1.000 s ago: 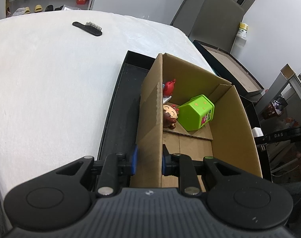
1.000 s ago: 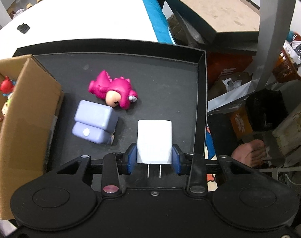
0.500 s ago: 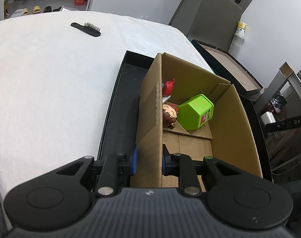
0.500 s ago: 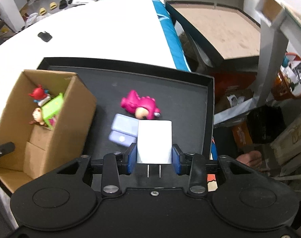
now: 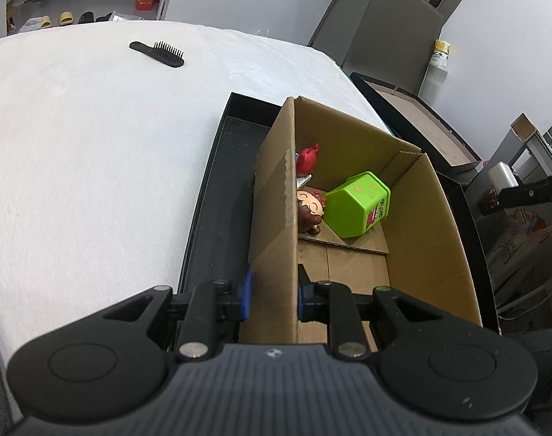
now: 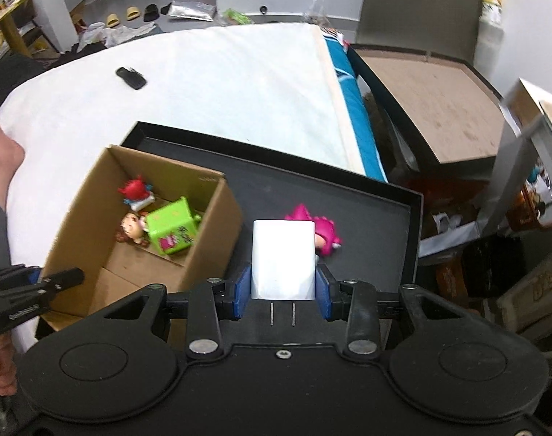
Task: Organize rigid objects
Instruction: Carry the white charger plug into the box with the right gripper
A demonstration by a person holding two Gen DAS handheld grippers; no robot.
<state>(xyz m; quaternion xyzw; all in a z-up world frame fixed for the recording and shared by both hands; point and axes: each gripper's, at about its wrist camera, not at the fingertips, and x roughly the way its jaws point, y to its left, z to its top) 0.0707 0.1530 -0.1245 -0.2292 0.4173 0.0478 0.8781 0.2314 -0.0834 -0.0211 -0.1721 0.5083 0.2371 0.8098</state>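
White bedding lies under a black tray [image 6: 385, 196]. Left gripper [image 5: 273, 289] pinches the box [image 5: 432, 225] wall; right gripper [image 6: 283, 292] clamps a charger [image 6: 283, 258] over the tray, right of the box. Released early, it misses.

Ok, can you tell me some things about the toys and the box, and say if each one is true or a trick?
1. The right gripper is holding a white charger. True.
2. The cardboard box has nothing in it. False: a green toy, a red figure and a brown-haired doll lie inside.
3. The left gripper pinches the box's side wall. True.
4. The pink dinosaur is in the box. False: it lies on the black tray, outside the box.
5. A black hairbrush lies on the white cover. True.
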